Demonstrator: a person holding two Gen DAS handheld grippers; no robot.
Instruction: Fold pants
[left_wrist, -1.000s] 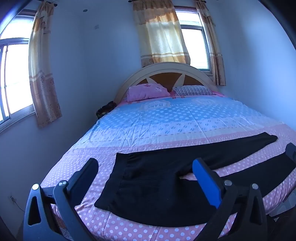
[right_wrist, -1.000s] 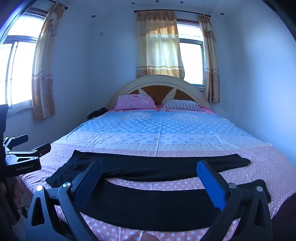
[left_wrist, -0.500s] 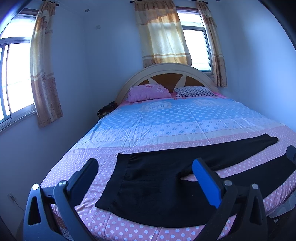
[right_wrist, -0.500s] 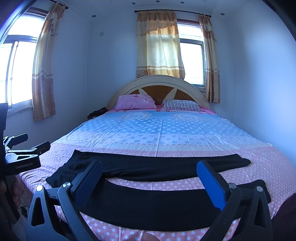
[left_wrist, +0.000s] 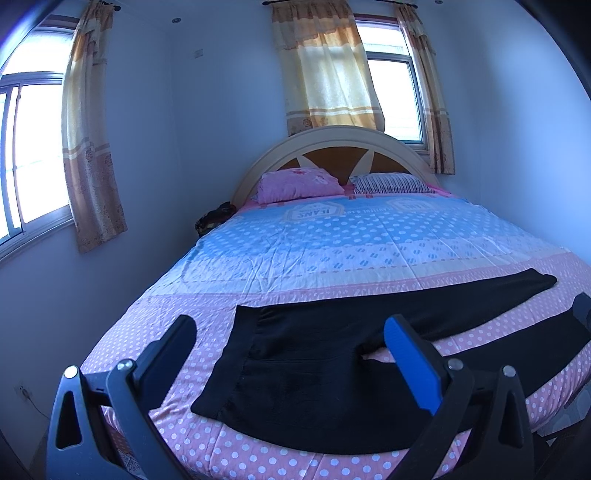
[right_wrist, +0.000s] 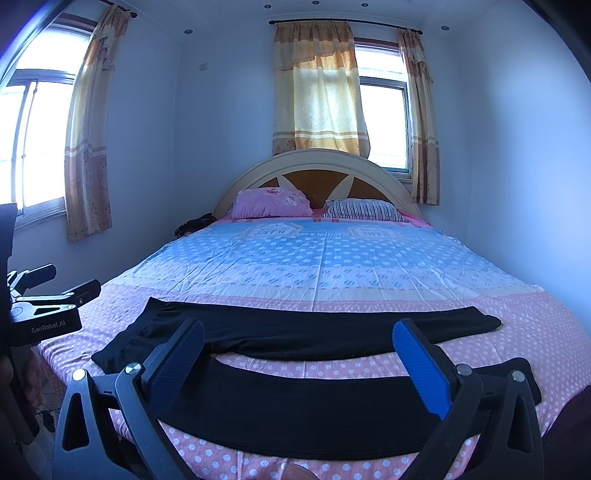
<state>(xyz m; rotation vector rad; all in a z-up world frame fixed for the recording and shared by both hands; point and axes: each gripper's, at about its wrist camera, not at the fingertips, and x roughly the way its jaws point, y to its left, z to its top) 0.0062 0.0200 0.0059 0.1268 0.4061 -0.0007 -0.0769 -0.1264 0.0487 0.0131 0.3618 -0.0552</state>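
The black pants (right_wrist: 314, 391) lie flat on the pink end of the bed (right_wrist: 332, 266) — legs spread apart. Your left gripper (left_wrist: 288, 354) and right gripper (right_wrist: 295, 354) are both wide open, holding nothing — up above the pants.

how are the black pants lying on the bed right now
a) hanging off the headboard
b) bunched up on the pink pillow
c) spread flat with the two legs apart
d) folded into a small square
c: the black pants lie flat across the pink dotted end of the bed, with sheet showing between the two legs.
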